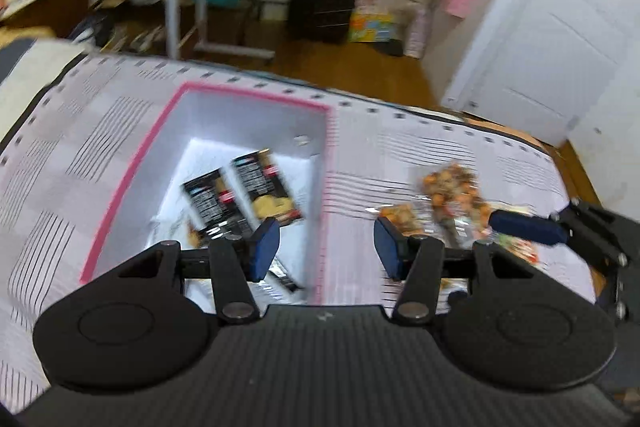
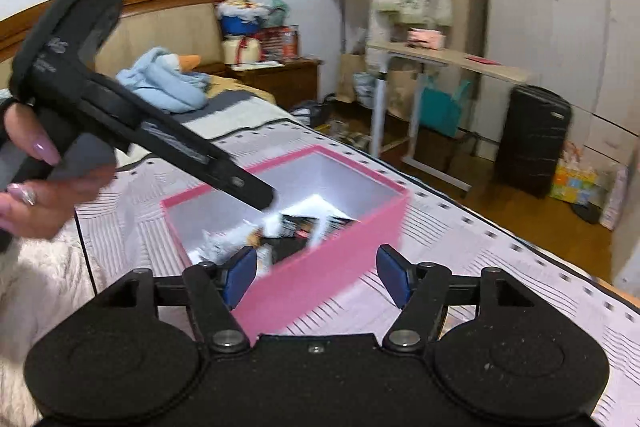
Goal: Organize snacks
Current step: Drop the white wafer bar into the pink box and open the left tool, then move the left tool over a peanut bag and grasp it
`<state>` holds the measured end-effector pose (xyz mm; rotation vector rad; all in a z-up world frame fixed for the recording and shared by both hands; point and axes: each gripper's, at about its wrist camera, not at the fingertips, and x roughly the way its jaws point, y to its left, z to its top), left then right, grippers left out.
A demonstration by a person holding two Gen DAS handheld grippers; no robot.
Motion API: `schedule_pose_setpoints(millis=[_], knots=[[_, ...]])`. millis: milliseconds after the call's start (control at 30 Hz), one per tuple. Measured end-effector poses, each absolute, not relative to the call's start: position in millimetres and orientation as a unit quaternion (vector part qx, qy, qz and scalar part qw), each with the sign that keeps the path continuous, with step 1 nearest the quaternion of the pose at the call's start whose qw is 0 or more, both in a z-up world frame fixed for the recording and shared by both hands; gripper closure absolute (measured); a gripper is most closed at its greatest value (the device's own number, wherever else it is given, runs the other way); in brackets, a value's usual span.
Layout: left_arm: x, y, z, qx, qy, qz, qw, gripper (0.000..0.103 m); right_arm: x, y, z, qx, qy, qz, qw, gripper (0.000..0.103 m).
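A pink box [image 1: 132,171] with a white inside sits on the striped bedspread; it also shows in the right wrist view [image 2: 320,267]. Black snack packets [image 1: 256,187] lie in it, seen too in the right wrist view [image 2: 300,227]. Clear packets of orange snacks [image 1: 452,187] lie on the bedspread to the right of the box. My left gripper [image 1: 326,247] is open and empty above the box's right wall; in the right wrist view its fingertips [image 2: 264,199] reach over the box. My right gripper [image 2: 316,275] is open and empty over the box's near corner; its blue finger [image 1: 524,225] lies by the orange packets.
The striped bedspread [image 1: 420,143] covers the bed to its far edge. Beyond are a wooden floor, a black suitcase [image 2: 532,139], a rolling desk [image 2: 440,63], a white door [image 1: 560,39], and a headboard with a blue plush toy [image 2: 168,83].
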<state>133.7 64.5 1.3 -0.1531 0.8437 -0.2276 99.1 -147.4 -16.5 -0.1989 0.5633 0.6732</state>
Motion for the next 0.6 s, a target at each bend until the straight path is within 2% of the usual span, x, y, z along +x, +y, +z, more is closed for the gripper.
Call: schedule_pose_setpoints(millis=[100,233,433,467,533,600], knots=[[133,37,14,-0.036,0.378,-0.139,0.915,0.053,110,-160,-16,-0.105,0.297,0.294,0.902,0.032],[149,0,11,-0.016,0.385,-0.174,0.906,0.053,121,-174,-27,-0.086,0.341,0.269,0.897,0.03],[179,-37,-36,-0.04,0.431,-0.185,0.882,0.055,148,-183,-72,-0.058,0.4,0.249,0.88,0.024],[183,-41,-45,-0.04,0.436,-0.185,0.88,0.055,152,-184,-81,-0.052,0.407,0.242,0.879,0.02],[190,-47,-65,-0.038,0.448,-0.179,0.875,0.055,157,-184,-97,-0.051,0.411,0.222,0.883,0.016],[200,-52,-82,-0.042,0.465,-0.169,0.868,0.055,158,-181,-110,-0.059,0.411,0.207,0.886,0.016]])
